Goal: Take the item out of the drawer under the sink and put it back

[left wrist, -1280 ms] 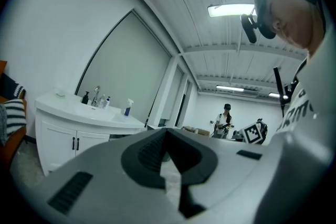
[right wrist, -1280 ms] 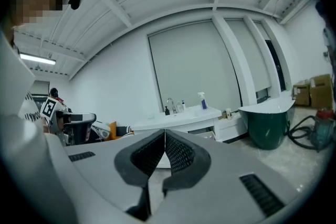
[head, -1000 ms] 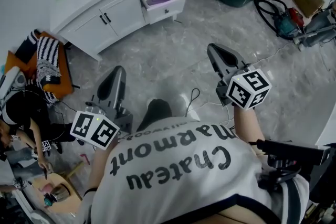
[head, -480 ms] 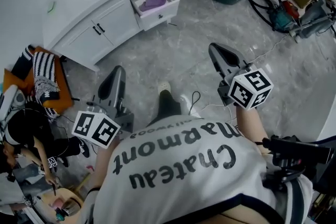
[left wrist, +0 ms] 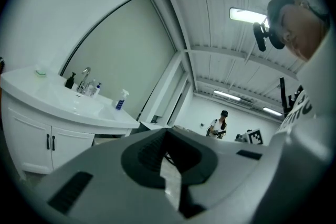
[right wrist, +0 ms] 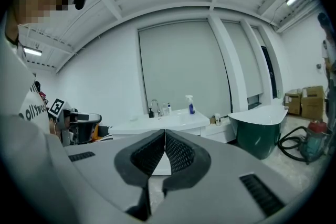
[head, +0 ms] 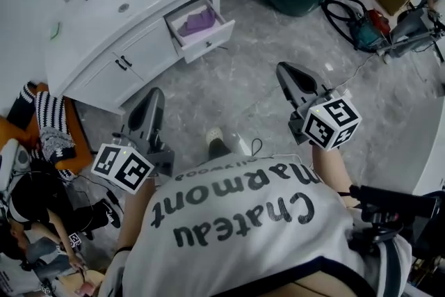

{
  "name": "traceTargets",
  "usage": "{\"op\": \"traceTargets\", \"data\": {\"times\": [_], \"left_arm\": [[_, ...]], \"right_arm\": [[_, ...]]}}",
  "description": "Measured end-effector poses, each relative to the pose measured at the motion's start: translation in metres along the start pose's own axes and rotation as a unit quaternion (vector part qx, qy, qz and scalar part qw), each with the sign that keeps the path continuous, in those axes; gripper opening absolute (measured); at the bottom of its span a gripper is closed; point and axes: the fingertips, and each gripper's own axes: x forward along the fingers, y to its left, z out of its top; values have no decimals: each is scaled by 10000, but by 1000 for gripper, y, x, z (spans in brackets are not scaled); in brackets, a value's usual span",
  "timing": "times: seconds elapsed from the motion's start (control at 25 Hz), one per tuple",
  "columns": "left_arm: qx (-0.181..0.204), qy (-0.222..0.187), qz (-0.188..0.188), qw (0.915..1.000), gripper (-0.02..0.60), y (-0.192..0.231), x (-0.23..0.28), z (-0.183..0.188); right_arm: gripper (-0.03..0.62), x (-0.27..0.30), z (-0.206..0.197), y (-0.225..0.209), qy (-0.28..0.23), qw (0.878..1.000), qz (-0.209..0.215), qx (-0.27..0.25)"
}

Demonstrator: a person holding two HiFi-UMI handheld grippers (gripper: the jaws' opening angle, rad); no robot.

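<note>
The person holds both arms forward, the two grippers roughly level and pointing toward the vanity (head: 90, 14). The left gripper (head: 154, 97) has its fingers (left wrist: 147, 150) closed together on nothing. The right gripper (head: 286, 70) is the same, its fingers pressed tip to tip and empty. One drawer (head: 208, 40) stands pulled open beside two shut cabinet doors (head: 132, 62). One purple item (head: 197, 21) lies inside the drawer, well apart from both grippers.

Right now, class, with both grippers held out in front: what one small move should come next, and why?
Probably step closer to the open drawer, leading with the right gripper. The purple item lies inside it, a stretch of floor separates it from both grippers, and the right gripper and left gripper are shut and empty.
</note>
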Motion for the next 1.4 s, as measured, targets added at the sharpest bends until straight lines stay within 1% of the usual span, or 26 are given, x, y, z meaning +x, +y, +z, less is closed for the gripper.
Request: {"op": "traceTargets", "data": {"times": [0.08, 0.24, 0.4, 0.56, 0.72, 0.76, 0.84, 1.0, 1.12, 1.2, 1.28, 1.4], "left_arm": [[80, 46, -72, 9999, 6, 14, 21, 10], [95, 130, -180, 9997, 6, 43, 63, 30], [293, 153, -239, 9992, 6, 64, 93, 48], [396, 232, -244, 9986, 6, 94, 117, 59], [386, 340, -313, 9982, 6, 118, 144, 63], [444, 357, -363, 9977, 6, 121, 151, 65], [677, 401, -460, 9958, 6, 127, 165, 67], [1120, 579, -575, 9903, 6, 134, 193, 62], [1443, 634, -691, 9851, 6, 130, 209, 65], [1425, 532, -770, 9854, 6, 126, 211, 72], [1237, 467, -821, 9878, 6, 129, 208, 74], [998, 611, -944, 9886, 6, 137, 205, 62]], "right_arm": [[12, 21, 8, -8, 10, 10000, -33, -60], [12, 63, 26, -24, -7, 9999, -78, -81], [12, 100, 34, -36, -14, 10000, -84, -24], [12, 134, 41, -42, -70, 9999, -90, -33], [12, 149, 40, -54, 55, 9995, -301, -16], [12, 150, 40, -58, 75, 9993, -369, 0], [12, 152, 41, -65, 74, 9987, -497, 29], [12, 153, 38, -78, 206, 9970, -746, -72], [12, 158, 42, -84, 252, 9964, -805, -51], [12, 165, 49, -82, 147, 9973, -716, 21], [12, 176, 53, -76, 51, 9983, -577, 77], [12, 195, 55, -67, 76, 9991, -411, -41]]}}
